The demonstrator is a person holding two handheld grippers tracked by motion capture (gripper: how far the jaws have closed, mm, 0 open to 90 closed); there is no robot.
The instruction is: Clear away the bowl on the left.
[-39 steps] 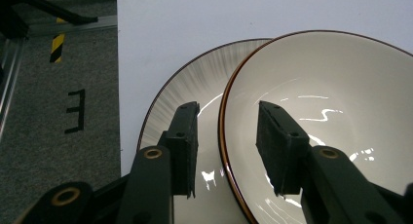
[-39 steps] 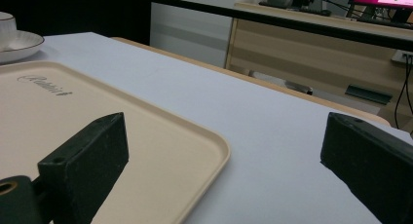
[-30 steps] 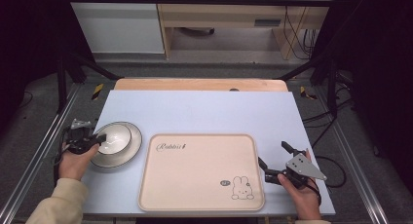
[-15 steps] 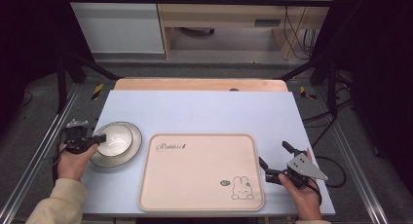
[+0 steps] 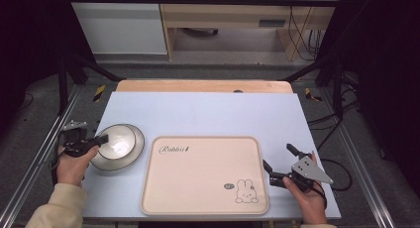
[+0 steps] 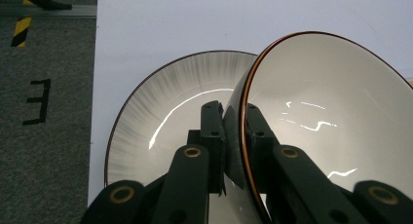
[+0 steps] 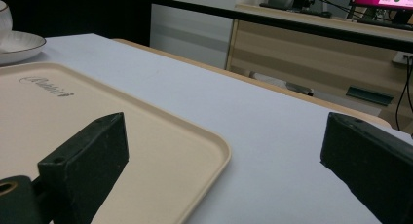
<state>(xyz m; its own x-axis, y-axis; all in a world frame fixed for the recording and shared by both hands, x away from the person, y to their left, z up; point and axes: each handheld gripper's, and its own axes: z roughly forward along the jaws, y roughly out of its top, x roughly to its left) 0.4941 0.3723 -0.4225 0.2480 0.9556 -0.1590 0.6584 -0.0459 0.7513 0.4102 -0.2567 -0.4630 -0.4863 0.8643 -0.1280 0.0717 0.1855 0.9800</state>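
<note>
A white bowl (image 5: 118, 140) with a brown rim stands in a grey-streaked plate (image 5: 138, 147) at the table's left side. My left gripper (image 5: 102, 139) comes at it from the left and is shut on the bowl's near rim. In the left gripper view one jaw is inside and one outside the bowl (image 6: 321, 112), which leans over the plate (image 6: 165, 112), with my left gripper (image 6: 234, 114) pinching the wall. My right gripper (image 5: 277, 156) rests open at the right edge of the beige rabbit tray (image 5: 198, 183), nothing between its jaws (image 7: 224, 131).
The beige tray (image 7: 146, 117) lies bare in the middle front of the pale table top (image 5: 213, 114). A wooden strip (image 5: 203, 85) runs along the far edge. Metal frame rails (image 5: 29, 163) flank both sides, and cables (image 5: 327, 139) trail at the right.
My left gripper's tip has edged a little toward the bowl and sits on its rim. The right hand and gripper have kept still.
</note>
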